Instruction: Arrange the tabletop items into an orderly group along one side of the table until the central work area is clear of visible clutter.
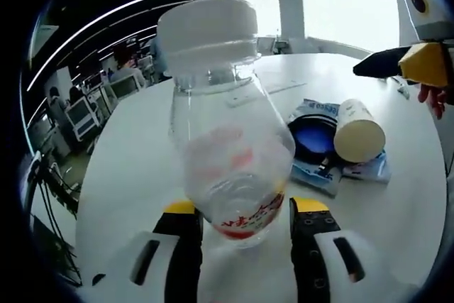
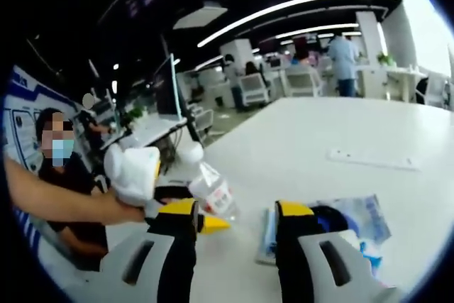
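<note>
A clear plastic bottle [image 1: 234, 147] with a white cap and red label stands between the yellow-tipped jaws of my left gripper [image 1: 245, 211], which press its lower sides. In the right gripper view the same bottle [image 2: 213, 193] lies tilted in the left gripper [image 2: 206, 221], which a person's hand holds. A blue-and-white plastic packet [image 1: 316, 147] lies on the white table [image 1: 135, 161] with a white cylinder [image 1: 358, 131] resting on it. My right gripper [image 2: 237, 211] is open over the table with nothing between its jaws, the packet [image 2: 355, 221] just to its right. It also shows at the far right [image 1: 376, 67].
A flat white strip [image 2: 372, 157] lies farther out on the table, also visible behind the bottle [image 1: 255, 94]. Beyond the table's edge are desks, monitors and chairs [image 2: 252, 86], with people standing in the distance.
</note>
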### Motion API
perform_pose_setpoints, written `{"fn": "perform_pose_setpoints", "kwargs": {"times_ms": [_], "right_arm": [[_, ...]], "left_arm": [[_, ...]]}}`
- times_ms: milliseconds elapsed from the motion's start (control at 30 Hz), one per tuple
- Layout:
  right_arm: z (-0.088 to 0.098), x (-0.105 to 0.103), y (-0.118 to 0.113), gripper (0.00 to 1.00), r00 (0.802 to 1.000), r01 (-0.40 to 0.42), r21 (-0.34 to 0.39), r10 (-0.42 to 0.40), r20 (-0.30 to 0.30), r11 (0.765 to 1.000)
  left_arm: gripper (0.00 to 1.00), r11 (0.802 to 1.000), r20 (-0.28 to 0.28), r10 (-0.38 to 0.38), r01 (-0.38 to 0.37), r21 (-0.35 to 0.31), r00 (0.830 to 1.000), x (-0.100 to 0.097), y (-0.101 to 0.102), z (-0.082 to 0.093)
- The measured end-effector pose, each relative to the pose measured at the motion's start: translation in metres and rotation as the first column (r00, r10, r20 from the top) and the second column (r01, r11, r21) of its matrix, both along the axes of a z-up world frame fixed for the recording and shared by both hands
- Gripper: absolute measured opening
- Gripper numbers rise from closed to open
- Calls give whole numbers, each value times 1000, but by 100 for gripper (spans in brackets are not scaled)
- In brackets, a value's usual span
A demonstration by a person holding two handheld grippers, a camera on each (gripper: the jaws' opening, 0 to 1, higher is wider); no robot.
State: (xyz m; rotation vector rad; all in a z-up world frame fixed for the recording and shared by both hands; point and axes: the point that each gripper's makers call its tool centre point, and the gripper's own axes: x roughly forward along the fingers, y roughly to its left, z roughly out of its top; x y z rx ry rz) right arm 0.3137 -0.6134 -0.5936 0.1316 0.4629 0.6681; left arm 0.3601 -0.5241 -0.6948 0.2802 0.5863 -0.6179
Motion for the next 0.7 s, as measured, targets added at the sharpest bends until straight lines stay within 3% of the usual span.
{"fn": "perform_pose_setpoints", "kwargs": {"times_ms": [333, 700], "right_arm": [[-1, -18, -4, 64, 997, -68, -43, 70, 36, 997], [-9, -31, -20, 67, 997, -69, -61, 71, 29, 996]], "left_arm": [[41, 1000, -1, 1, -1, 17, 1000, 1, 3, -1], [40, 1000, -4, -2, 2, 7, 1000, -1, 4, 1]]}}
